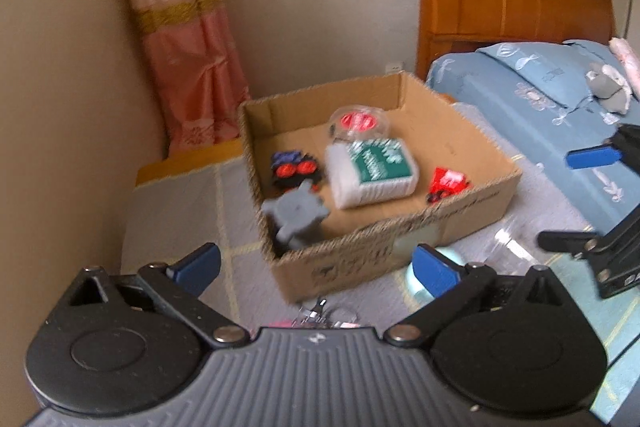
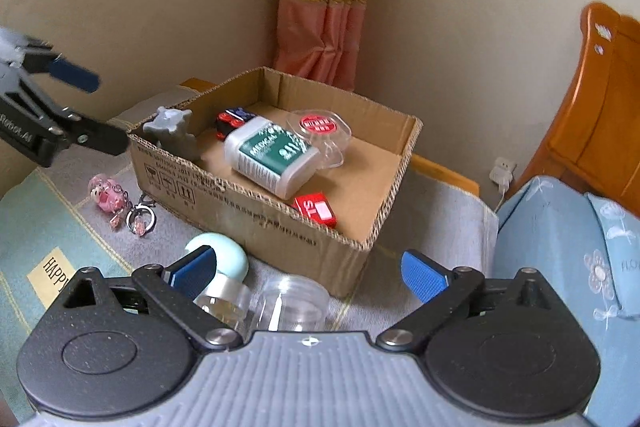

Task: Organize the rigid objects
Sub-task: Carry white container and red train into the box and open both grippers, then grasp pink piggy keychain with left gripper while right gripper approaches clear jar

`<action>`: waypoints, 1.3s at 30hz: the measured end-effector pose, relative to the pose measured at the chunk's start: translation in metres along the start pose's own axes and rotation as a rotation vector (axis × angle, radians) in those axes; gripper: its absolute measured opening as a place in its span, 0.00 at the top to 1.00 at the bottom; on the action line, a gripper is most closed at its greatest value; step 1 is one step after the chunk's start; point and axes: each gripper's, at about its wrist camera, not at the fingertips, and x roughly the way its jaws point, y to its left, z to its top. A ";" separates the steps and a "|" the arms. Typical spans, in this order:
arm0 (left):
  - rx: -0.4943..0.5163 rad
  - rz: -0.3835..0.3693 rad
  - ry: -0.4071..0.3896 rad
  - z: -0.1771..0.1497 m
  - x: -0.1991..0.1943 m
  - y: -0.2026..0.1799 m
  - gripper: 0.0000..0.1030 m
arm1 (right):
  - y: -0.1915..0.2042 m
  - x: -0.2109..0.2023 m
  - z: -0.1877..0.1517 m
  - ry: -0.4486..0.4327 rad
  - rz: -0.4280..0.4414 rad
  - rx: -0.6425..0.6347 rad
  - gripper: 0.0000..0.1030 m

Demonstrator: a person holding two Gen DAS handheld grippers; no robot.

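Cardboard box (image 2: 256, 211) on the grey mat holds a white-and-green medical bottle (image 2: 272, 155), grey knob (image 2: 170, 131) and red packet (image 2: 316, 213); both the left hand-held gripper (image 1: 316, 267) and right hand-held gripper (image 2: 308, 273) gape wide, empty.

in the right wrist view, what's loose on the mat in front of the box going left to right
pink keychain → mint-green round lid → clear tape roll → clear plastic jar, all outside the cardboard box.

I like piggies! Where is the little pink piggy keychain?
In the right wrist view, the little pink pig keychain lies on the grey blanket at the left, outside the brown cardboard box, beside its near-left corner.
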 end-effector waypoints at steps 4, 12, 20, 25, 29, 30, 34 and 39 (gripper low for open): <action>-0.030 0.036 0.023 -0.023 0.011 0.006 0.01 | -0.002 -0.002 -0.012 0.005 -0.010 0.025 0.02; -0.121 0.084 0.045 -0.055 0.023 0.013 0.01 | -0.011 0.004 -0.032 0.029 -0.022 0.081 0.02; -0.184 0.092 0.084 -0.068 0.041 0.022 0.01 | -0.006 0.008 -0.053 0.066 -0.049 0.067 0.02; -0.188 0.095 0.089 -0.074 0.046 0.021 0.01 | 0.013 0.006 -0.067 0.085 -0.068 0.013 0.02; -0.193 0.093 0.097 -0.075 0.050 0.022 0.01 | 0.028 0.006 -0.071 0.088 -0.017 0.002 0.02; -0.196 0.097 0.098 -0.076 0.050 0.022 0.01 | 0.031 0.006 -0.071 0.089 -0.004 0.001 0.02; -0.215 0.102 0.102 -0.076 0.054 0.025 0.01 | 0.039 0.010 -0.068 0.097 0.037 -0.005 0.02; -0.227 0.103 0.108 -0.078 0.057 0.027 0.01 | 0.045 0.009 -0.067 0.106 0.118 0.045 0.01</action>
